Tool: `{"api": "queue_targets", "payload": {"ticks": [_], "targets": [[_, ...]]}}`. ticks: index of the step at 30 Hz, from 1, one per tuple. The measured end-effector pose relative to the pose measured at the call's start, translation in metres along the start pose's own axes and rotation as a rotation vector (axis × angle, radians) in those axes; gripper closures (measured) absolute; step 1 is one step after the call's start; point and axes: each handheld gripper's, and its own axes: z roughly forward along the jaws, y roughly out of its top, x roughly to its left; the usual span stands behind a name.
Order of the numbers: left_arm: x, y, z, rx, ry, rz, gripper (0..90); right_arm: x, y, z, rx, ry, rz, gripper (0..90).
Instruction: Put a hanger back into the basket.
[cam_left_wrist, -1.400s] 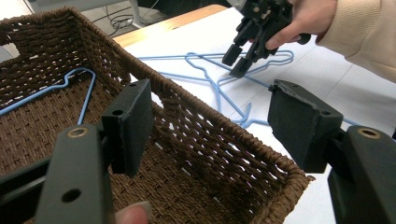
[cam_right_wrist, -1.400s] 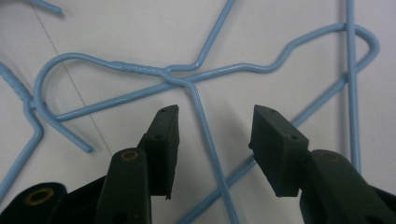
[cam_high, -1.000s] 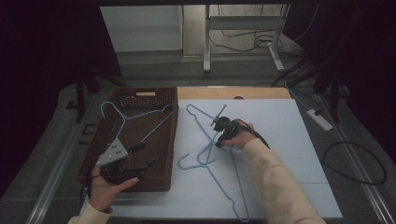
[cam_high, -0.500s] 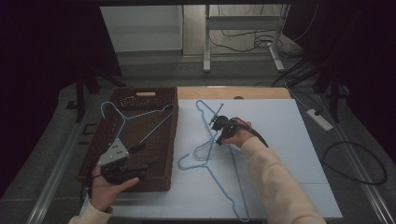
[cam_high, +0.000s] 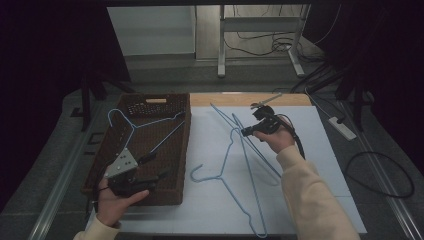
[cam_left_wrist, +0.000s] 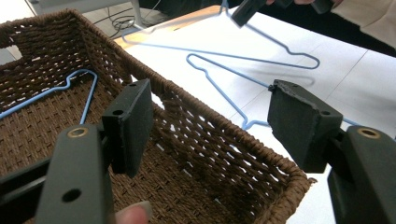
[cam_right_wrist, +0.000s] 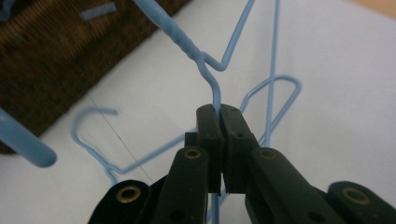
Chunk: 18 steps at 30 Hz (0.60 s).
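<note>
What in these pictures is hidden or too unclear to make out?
- Right gripper view: the thin blue wire hanger's hook runs behind the shut jaws.
- Left gripper view: the brown woven basket's near end is cut off by the bottom edge.
- High view: the lower hanger's tip leaves the bottom edge.

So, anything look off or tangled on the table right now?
Yes. The right gripper, shut on one blue hanger by its hook wire, has it tilted up off the white sheet, crossing a second hanger that lies flat. I cannot tell if they are snagged. A third hanger sticks out over the basket's left rim.
</note>
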Motion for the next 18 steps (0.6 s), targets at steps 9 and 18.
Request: {"api": "queue_targets", "payload": {"ticks": [9,18], "targets": [[-0.008,0.004,0.005,-0.001,-0.020,0.005,31.9,0.006,-0.019,-0.041,-0.243,0.094,0.149,87.9],[-0.015,0.007,0.010,0.001,-0.043,-0.004,31.9,0.027,-0.035,-0.051,-0.305,0.109,0.191,87.9]]}}
